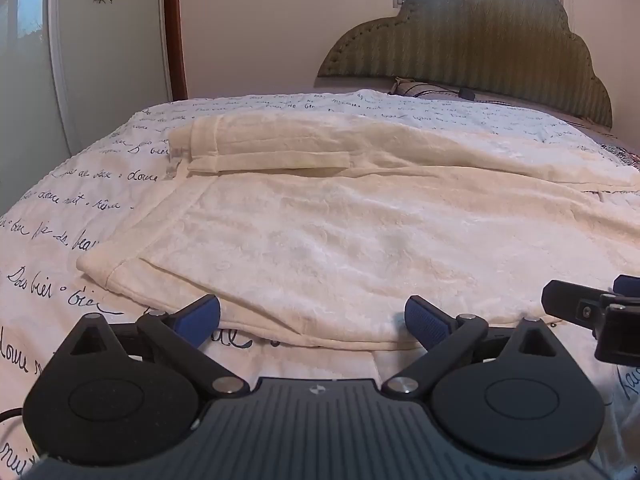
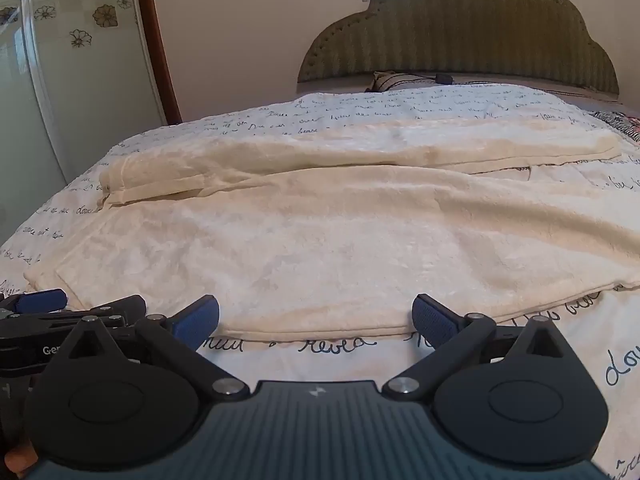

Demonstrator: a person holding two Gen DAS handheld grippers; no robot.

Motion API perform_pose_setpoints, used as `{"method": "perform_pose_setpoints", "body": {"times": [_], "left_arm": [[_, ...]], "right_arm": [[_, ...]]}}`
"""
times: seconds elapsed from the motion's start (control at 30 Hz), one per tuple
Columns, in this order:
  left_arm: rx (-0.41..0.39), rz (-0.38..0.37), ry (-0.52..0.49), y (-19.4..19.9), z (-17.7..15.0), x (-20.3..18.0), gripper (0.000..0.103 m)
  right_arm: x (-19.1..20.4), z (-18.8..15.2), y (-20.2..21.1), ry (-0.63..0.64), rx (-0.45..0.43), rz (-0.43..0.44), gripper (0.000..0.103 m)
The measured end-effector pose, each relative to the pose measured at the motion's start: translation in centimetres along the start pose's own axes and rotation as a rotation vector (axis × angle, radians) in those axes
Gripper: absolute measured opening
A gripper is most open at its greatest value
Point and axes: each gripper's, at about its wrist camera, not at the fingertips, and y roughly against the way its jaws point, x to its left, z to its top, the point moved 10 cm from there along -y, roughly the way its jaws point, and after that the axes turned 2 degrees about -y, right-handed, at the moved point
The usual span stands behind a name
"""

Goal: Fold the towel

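Note:
A large cream towel (image 1: 340, 232) lies spread across the bed, its far edge doubled over into a thick band (image 1: 272, 148). The right wrist view shows the same towel (image 2: 320, 248) with its near hem just ahead of the fingers. My left gripper (image 1: 312, 320) hovers over that near hem, open wide with nothing between its blue pads. My right gripper (image 2: 316, 320) is open just as wide, above the hem and empty. Each gripper shows in the other's view: the right one (image 1: 592, 308) at the right edge, the left one (image 2: 60, 312) at the left edge.
The bed is covered by a white quilt (image 1: 60, 216) printed with dark handwriting. A green scalloped headboard (image 1: 480, 48) and a pillow (image 1: 416, 86) stand at the far end. A wardrobe door with flower stickers (image 2: 80, 12) stands to the left, past the bed's edge.

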Motion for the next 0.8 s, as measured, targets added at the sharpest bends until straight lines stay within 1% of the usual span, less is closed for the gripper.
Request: {"method": "perform_pose_setpoints", "body": {"times": [0.47,0.8], "left_arm": [[0.013,0.008,0.004,-0.5,-0.8,-0.1,0.103],[0.016,-0.003,0.039,-0.6,-1.1,0.2,0.103]], "right_arm": [[-0.6,-1.3,-1.0,-0.008,0.007,-0.005,0.103],[-0.6,-1.8,-1.2,-0.018,0.016,0.0,0.103]]}}
